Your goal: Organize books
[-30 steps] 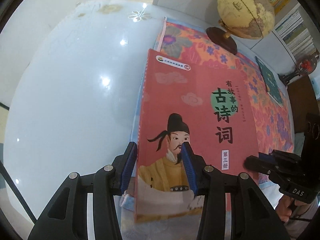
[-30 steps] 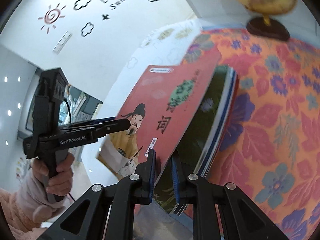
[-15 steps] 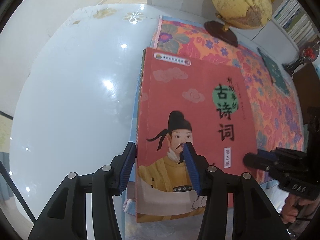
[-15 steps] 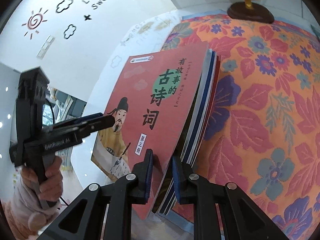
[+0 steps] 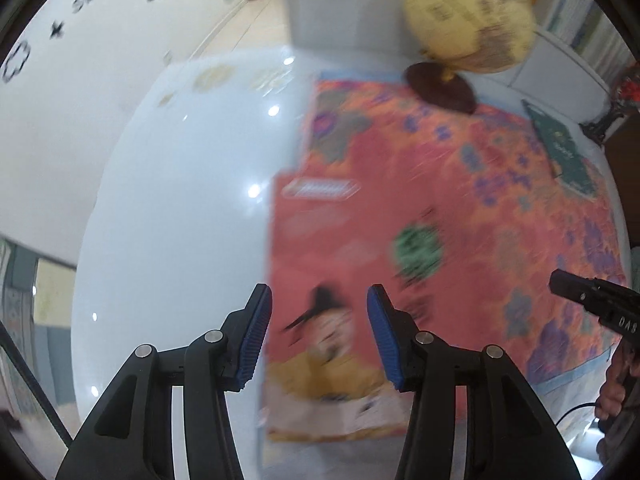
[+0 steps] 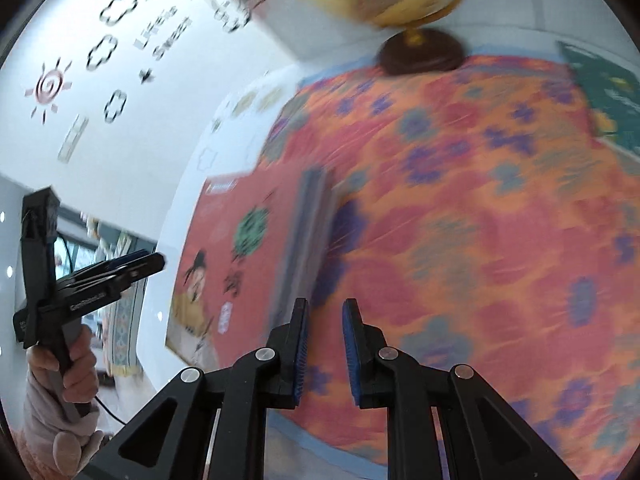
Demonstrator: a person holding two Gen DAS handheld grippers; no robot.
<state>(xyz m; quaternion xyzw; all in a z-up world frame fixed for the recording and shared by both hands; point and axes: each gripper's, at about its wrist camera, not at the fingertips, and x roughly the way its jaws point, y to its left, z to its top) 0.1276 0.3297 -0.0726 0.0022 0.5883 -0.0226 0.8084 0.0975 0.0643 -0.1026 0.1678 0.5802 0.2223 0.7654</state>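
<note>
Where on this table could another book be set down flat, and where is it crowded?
Bare floral cloth lies between the stack under the red book, the globe base and the green book. The glossy white tabletop, left of the cloth, is also bare. It is crowded at the near edge, where both open grippers, left and right, hover.

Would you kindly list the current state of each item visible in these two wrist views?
Left gripper: open, empty.
Right gripper: open, empty.
Red illustrated book: closed, flat atop a stack.
Stack of books: lying on the floral cloth.
Dark green book: closed, flat, far side.
Yellow globe: upright on dark base.
Orange floral cloth: spread flat.
</note>
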